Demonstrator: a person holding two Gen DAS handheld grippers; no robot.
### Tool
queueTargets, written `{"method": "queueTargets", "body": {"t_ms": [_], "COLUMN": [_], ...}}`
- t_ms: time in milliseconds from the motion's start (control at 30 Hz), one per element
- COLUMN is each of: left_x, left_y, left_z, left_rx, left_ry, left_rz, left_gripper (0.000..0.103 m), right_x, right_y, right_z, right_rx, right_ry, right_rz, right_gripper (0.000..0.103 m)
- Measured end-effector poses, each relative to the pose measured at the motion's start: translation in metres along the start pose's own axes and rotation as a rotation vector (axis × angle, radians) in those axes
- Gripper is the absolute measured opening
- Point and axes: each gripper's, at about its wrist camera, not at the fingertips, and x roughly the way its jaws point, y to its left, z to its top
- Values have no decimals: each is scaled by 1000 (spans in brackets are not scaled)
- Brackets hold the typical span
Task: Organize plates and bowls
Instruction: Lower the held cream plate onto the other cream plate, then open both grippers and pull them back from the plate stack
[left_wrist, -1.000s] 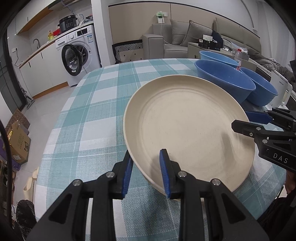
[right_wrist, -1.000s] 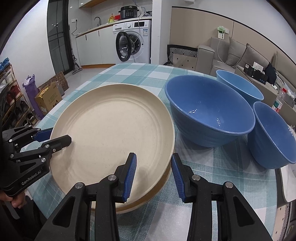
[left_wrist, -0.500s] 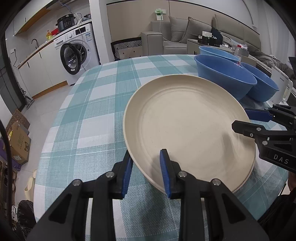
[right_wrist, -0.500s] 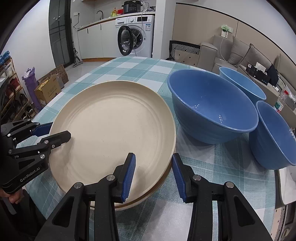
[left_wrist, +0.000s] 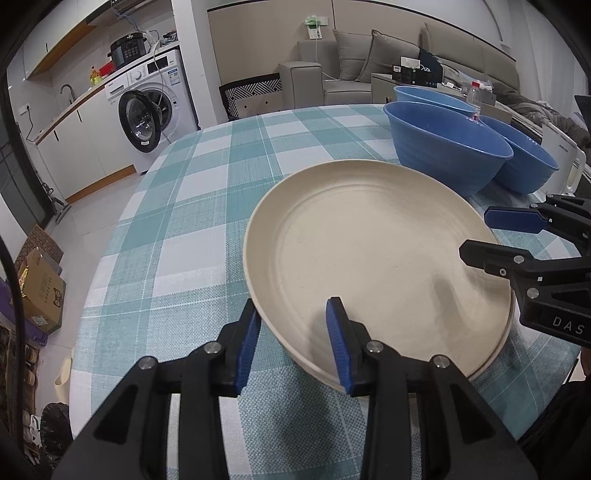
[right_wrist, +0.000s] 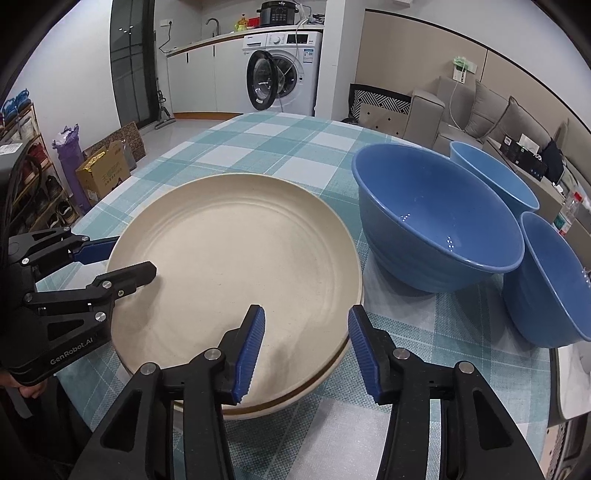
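Note:
A large cream plate (left_wrist: 369, 251) (right_wrist: 236, 251) lies on top of a second cream plate (right_wrist: 295, 398), whose rim shows beneath it, on the checked tablecloth. My left gripper (left_wrist: 293, 343) straddles the near-left rim. Its jaws are opening, and the blue pads stand off the rim on both sides. My right gripper (right_wrist: 306, 347) straddles the opposite rim in the same way, its jaws opening with a wider gap. Each gripper shows in the other's view: the right gripper (left_wrist: 487, 236) and the left gripper (right_wrist: 110, 258). Three blue bowls (right_wrist: 436, 218) (right_wrist: 495, 173) (right_wrist: 550, 280) stand beside the plates.
The round table (left_wrist: 177, 229) has bare cloth to the left of and beyond the plates. The bowls (left_wrist: 443, 151) crowd the right side near the table's edge. A washing machine (left_wrist: 147, 114), a sofa (left_wrist: 351, 62) and cardboard boxes (left_wrist: 40, 288) stand around the table.
Both grippers' jaws have widened around the plate's rim. The top plate has settled a little lower onto the plate beneath it. Neither hand has shifted much.

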Motion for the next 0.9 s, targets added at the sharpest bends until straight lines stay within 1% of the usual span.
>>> {"method": "queueTargets", "body": {"t_ms": [200, 433, 600, 700, 767, 900], "left_x": [0, 2, 3, 3, 2, -2], "left_y": [0, -2, 0, 1, 2, 0], "left_z": [-1, -1, 0, 0, 0, 1], "left_rx": [9, 17, -1, -14, -21, -20], "left_ry": [-5, 0, 11, 19, 20, 18], "left_rz": [-1, -3, -25, -47, -55, -71], "left_gripper": [37, 41, 44, 47, 52, 54], "right_x": [0, 3, 2, 1, -1, -10], "right_y": [0, -4, -5, -5, -6, -10], "right_z": [0, -2, -2, -2, -1, 1], "right_rx": [0, 8, 9, 13, 19, 36], "right_ry": [0, 12, 12, 9, 0, -25], "right_rz": [1, -1, 10, 13, 16, 15], "right_gripper": [50, 57, 61, 70, 80, 85]}}
